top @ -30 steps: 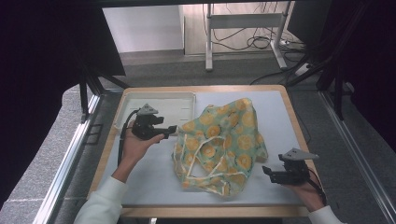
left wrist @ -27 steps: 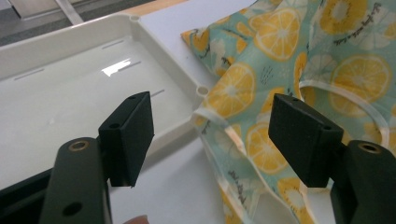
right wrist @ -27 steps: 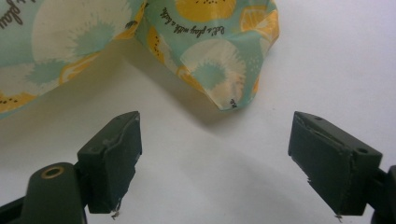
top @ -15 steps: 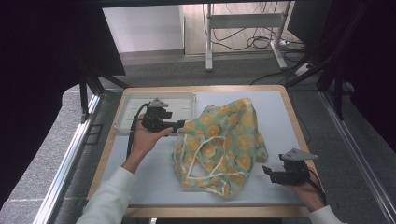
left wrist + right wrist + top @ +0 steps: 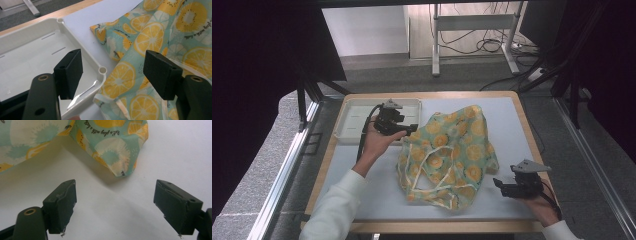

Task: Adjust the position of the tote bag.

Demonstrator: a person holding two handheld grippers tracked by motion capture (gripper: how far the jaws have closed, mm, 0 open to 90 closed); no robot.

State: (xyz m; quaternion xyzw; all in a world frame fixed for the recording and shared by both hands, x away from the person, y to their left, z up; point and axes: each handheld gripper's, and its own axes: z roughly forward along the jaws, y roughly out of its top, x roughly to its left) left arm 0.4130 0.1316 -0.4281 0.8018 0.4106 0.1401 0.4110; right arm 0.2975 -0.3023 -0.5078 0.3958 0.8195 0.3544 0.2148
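Note:
A crumpled teal cloth (image 5: 452, 150) printed with orange citrus slices lies in the middle of the table, white ties looping over its near left part. My left gripper (image 5: 411, 130) hovers at the cloth's back left edge, beside the tray, jaws open and empty. In the left gripper view the left gripper (image 5: 113, 61) spans the tray's corner and the cloth (image 5: 155, 32). My right gripper (image 5: 498, 185) rests open near the table's front right, just off the cloth's near right edge. In the right gripper view a cloth corner (image 5: 115, 152) lies ahead of the right gripper (image 5: 115, 186).
A shallow white tray (image 5: 357, 117) sits at the back left of the table, with nothing in it; the left gripper view has its corner (image 5: 101, 71) touching the cloth's edge. The table has a wooden border (image 5: 532, 130). Beyond it are metal frame legs and floor cables.
My left hand has moved to the right and a little away from the person, from over the tray's near edge up to the cloth's back left edge. The right gripper has stayed put.

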